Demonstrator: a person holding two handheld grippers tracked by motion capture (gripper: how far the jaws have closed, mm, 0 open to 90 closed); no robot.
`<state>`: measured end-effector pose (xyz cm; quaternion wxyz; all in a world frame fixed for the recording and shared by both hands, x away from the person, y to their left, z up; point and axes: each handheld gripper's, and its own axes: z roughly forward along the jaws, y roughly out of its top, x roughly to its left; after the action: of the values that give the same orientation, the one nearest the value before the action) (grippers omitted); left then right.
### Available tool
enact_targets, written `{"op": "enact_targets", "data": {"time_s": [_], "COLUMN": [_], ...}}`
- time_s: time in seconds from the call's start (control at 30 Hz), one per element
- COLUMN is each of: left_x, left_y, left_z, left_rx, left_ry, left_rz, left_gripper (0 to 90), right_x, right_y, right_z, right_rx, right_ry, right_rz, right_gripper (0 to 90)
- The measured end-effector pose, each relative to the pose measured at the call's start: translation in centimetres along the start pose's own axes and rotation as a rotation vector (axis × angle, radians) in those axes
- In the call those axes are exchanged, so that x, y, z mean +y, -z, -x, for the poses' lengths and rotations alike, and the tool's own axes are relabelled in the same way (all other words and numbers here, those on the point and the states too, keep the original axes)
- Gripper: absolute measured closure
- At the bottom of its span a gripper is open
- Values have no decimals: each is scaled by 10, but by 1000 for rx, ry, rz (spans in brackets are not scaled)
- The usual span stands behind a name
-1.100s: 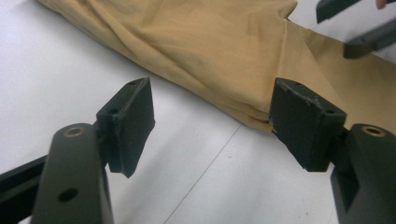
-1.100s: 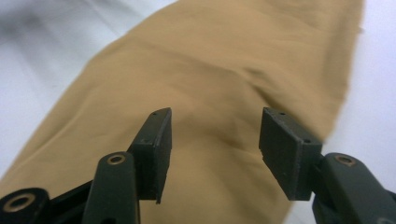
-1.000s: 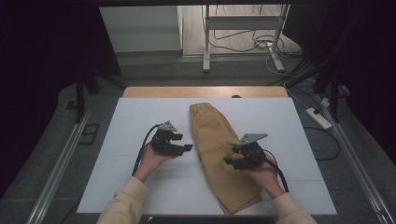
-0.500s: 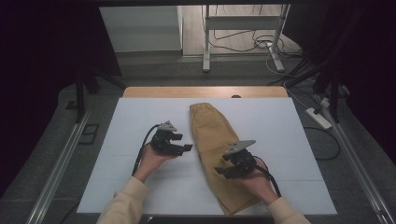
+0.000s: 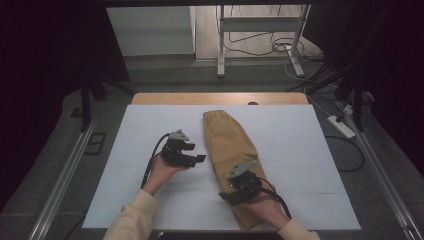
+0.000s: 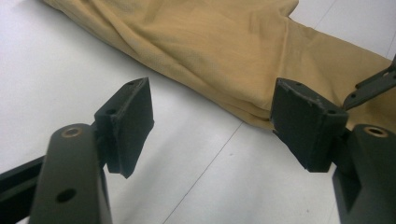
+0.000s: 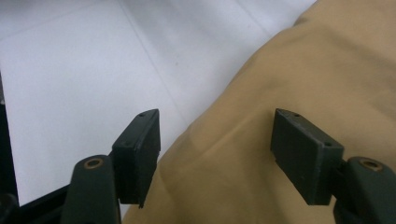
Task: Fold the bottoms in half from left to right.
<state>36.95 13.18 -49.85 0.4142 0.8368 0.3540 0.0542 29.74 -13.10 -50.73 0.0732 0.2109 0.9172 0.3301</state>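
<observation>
A folded tan garment (image 5: 227,140), apparently trousers, lies lengthwise on the white table (image 5: 300,150), waistband at the far end. My left gripper (image 5: 198,159) hovers open just left of it over bare table. In the left gripper view the cloth's edge (image 6: 224,42) lies just beyond the open gripper (image 6: 212,100). My right gripper (image 5: 227,196) sits over the garment's near part and points left. Its jaws have just been opening. In the right gripper view the gripper (image 7: 215,126) straddles the cloth's left edge (image 7: 327,60) with the pads apart from it.
A wooden strip (image 5: 220,98) runs along the table's far edge. Behind it stand a metal frame's legs (image 5: 220,50) and floor cables. A power strip (image 5: 341,126) lies on the floor at the right. A rail (image 5: 60,180) flanks the table's left side.
My right gripper has moved toward the near edge and leftward across the garment, and its jaws stand wider. The left gripper has stayed in place.
</observation>
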Motion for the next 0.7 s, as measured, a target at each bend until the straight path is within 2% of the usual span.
{"op": "enact_targets", "data": {"time_s": [0.13, 0.23, 0.43, 0.6, 0.7], "left_x": [0, 0, 0, 0, 0], "left_y": [0, 0, 1, 1, 1], "left_z": [1, 1, 0, -1, -1], "left_rx": [-3, -6, -4, -2, -2], "left_ry": [-1, -5, 4, 1, 3], "left_rz": [0, 3, 7, 8, 9], "left_gripper": [298, 298, 298, 294, 293], "right_x": [-2, -4, -7, -8, -9], "right_y": [-5, -6, -8, -5, -3], "right_z": [-4, -4, -7, -4, 0], "right_rx": [-16, -20, -57, -78, -74], "right_ry": [23, 19, 29, -3, -19], "right_rz": [-34, -50, -94, -126, -128], "right_gripper": [313, 313, 313, 318, 369]}}
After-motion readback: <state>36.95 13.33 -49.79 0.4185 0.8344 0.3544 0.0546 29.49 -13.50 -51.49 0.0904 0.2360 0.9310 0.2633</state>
